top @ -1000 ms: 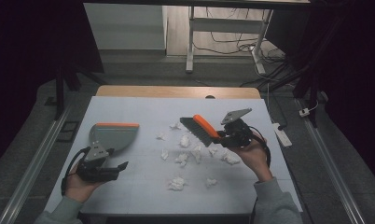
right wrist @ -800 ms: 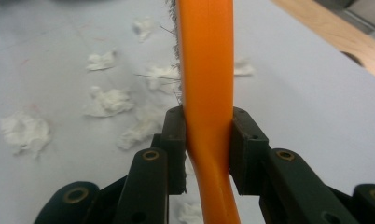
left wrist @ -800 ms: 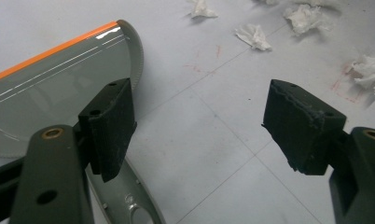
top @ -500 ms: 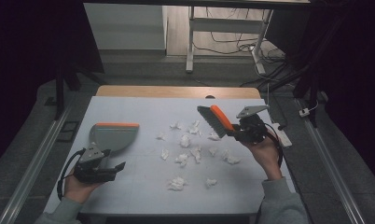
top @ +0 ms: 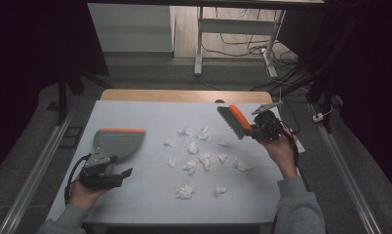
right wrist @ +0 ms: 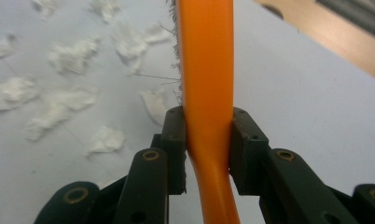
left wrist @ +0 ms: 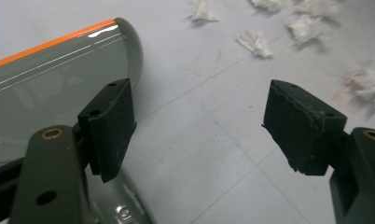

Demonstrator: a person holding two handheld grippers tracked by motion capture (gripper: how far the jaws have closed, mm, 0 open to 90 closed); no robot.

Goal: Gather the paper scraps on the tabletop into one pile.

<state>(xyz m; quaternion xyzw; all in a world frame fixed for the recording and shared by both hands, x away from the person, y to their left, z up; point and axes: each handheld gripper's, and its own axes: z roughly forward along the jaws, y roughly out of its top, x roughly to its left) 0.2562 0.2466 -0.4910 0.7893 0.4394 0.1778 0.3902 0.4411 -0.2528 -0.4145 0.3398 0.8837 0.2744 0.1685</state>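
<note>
Your right tongs squeeze the orange handle of a small hand brush, and from the high view you can see it held up over the far right part of the table, with the bristles pointing toward the middle. The right gripper view takes you up close: the two black pads press on both sides of the orange handle, and thin grey bristles peek out along its left edge. It also shows white paper scraps lying on the table off to the left of the brush. Your left tongs rest low at the near left of the table, and their jaws stand wide apart with nothing between them. The high view shows a grey dustpan with an orange front lip lying flat just beyond those tongs. The left gripper view shows what the high view cannot: the dustpan sits just behind the left pad, and its grey handle runs down under that jaw, though you cannot tell if they touch. In the high view the crumpled paper scraps are spread over the middle of the table, between the dustpan and the brush, with two more bits nearer to you.
</note>
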